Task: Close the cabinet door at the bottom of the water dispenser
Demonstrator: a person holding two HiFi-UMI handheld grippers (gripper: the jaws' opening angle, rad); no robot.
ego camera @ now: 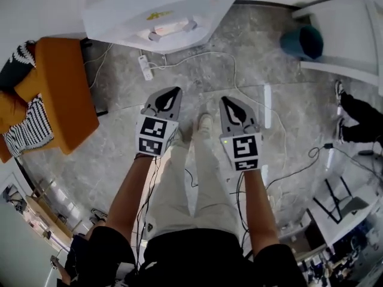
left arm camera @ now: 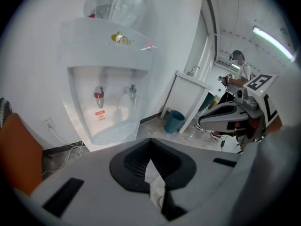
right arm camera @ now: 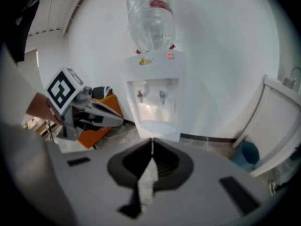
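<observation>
The white water dispenser [ego camera: 158, 11] stands against the wall ahead, seen from above in the head view. Its taps and drip tray show in the left gripper view [left arm camera: 108, 98], and its bottle [right arm camera: 150, 18] in the right gripper view. The cabinet door at its bottom is hidden in every view, behind the dispenser's top or the gripper bodies. My left gripper [ego camera: 172, 92] and right gripper [ego camera: 228, 100] hang side by side over the floor, short of the dispenser and apart from it. Both are shut, jaw tips meeting, with nothing between them.
An orange seat [ego camera: 60, 94] with a striped cushion stands at the left. A power strip [ego camera: 145, 67] and cables lie on the floor by the dispenser. A teal bin [ego camera: 302, 42] sits under a white unit [ego camera: 344, 31] at the right. Another person's legs [ego camera: 359, 121] show further right.
</observation>
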